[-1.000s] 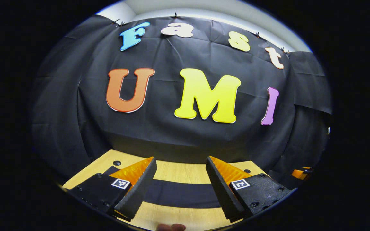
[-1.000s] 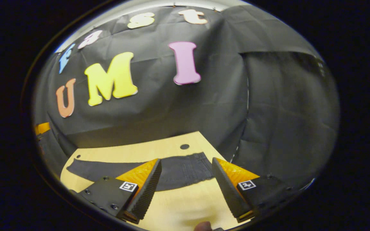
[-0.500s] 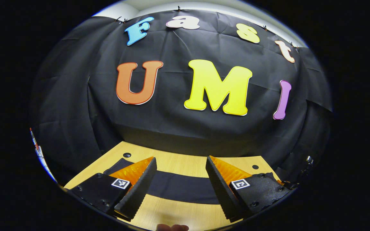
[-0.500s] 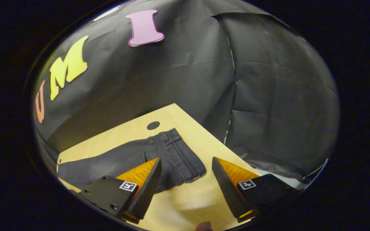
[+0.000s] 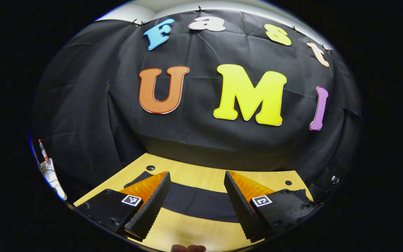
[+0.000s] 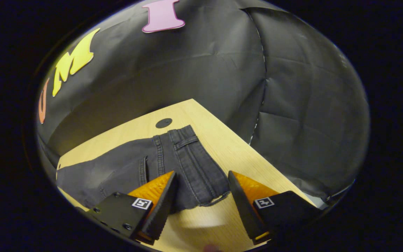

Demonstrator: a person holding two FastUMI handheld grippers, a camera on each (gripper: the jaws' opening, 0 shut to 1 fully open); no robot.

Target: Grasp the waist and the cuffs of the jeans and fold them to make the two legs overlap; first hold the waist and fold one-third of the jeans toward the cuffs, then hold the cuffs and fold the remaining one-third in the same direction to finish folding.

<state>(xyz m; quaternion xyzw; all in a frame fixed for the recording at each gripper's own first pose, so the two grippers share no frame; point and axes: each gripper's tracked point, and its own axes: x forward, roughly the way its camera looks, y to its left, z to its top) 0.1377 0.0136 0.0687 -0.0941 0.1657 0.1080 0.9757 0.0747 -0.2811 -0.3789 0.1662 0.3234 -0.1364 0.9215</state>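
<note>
Left gripper (image 5: pixel 195 201): jaws standing released, wide apart, gripping nothing; hovering above the table with a band of dark fabric showing between the fingers.
Right gripper (image 6: pixel 201 196): jaws likewise spread, nothing clamped; hanging over the waist end of the jeans, the waistband edge lying between the two fingers, contact not discernible.
Jeans (image 6: pixel 173 161): dark grey denim, lying flat on the table; waistband with belt loop, seams and a pocket edge showing in the right gripper view; legs running away toward the left of that view. In the left gripper view the jeans (image 5: pixel 201 204) are appearing as a plain dark strip across the wood.
Table (image 6: pixel 222 140): light wood, with a round dark hole just beyond the waistband's far corner.
</note>
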